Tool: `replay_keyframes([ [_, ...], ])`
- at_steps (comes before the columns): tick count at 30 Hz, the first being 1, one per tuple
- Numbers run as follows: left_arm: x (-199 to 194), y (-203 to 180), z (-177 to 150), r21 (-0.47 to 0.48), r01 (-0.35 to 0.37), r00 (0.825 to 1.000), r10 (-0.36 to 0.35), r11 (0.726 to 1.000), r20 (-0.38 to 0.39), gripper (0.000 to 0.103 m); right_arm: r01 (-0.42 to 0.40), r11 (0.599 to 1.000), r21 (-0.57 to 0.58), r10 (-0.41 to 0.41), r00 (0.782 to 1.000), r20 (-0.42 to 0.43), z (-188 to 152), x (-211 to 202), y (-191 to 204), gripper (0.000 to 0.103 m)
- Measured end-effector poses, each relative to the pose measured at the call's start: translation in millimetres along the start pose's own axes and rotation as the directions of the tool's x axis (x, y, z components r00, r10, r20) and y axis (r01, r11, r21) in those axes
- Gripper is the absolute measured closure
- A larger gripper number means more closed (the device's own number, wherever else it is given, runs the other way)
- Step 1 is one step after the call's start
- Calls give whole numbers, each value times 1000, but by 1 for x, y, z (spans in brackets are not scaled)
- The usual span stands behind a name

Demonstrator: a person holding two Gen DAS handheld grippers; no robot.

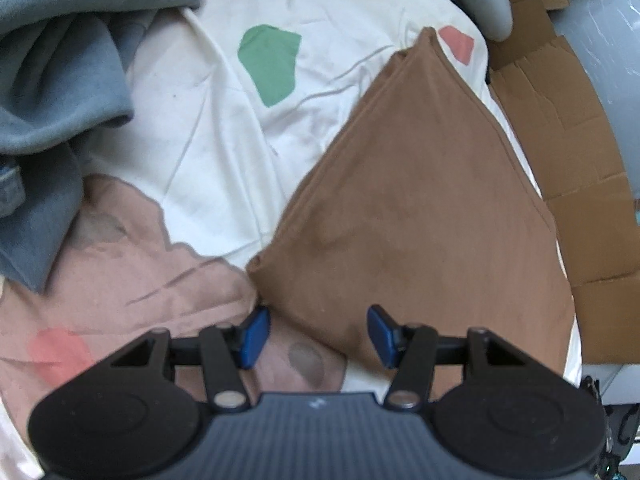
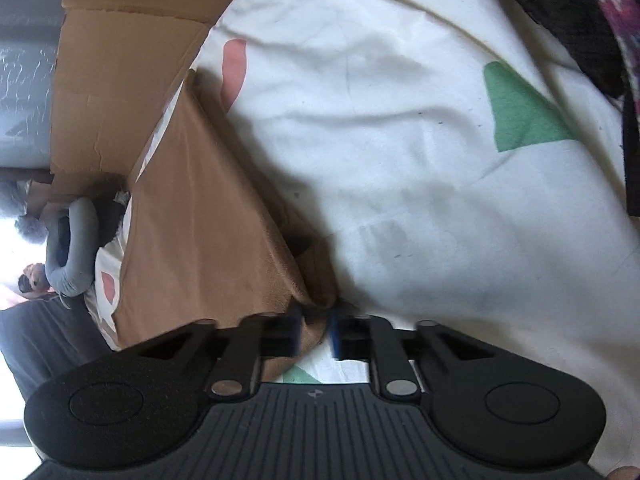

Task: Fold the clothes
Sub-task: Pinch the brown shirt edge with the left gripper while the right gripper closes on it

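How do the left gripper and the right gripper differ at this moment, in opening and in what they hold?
The left gripper is open, while the right gripper is almost shut. Nothing is pinched by the left gripper, which hangs over the edge of the brown garment; the right gripper is clamped on a corner of that garment. Both have blue pads and point down at the same brown garment on the patterned bed sheet.

My left gripper point(image 1: 318, 336): black linkage arms, silver pivot pins, blue pads point(image 1: 254, 336), round black housings flanking a ribbed grey body with a small white mark. My right gripper point(image 2: 314, 330): same build, its blue pads point(image 2: 335, 334) blurred.
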State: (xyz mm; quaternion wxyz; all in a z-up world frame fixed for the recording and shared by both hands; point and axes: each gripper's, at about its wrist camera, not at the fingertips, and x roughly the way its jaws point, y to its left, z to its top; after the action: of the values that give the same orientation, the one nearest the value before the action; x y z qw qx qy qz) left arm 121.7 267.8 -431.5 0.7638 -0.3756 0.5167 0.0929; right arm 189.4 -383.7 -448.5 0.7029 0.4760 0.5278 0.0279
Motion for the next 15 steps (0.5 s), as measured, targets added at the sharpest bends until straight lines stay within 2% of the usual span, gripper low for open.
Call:
replay_keyframes([
  [5, -11, 15, 9, 4, -3, 1000, 2, 1000, 22, 46, -10, 999, -43, 10, 1000, 0, 1, -5, 8, 95],
  [8, -15, 19, 15, -2, -4, 999, 4, 1000, 35, 46, 11, 998, -66, -11, 1000, -4, 1, -5, 10, 95],
  [12, -12, 22, 14, -19, 22, 1000, -21, 1000, 23, 47, 30, 998, -60, -30, 1000, -6, 1, -3, 7, 91],
  [15, -15, 19, 17, 6, 27, 1000, -27, 1000, 12, 50, 26, 998, -54, -26, 1000, -10, 0, -1, 3, 91],
])
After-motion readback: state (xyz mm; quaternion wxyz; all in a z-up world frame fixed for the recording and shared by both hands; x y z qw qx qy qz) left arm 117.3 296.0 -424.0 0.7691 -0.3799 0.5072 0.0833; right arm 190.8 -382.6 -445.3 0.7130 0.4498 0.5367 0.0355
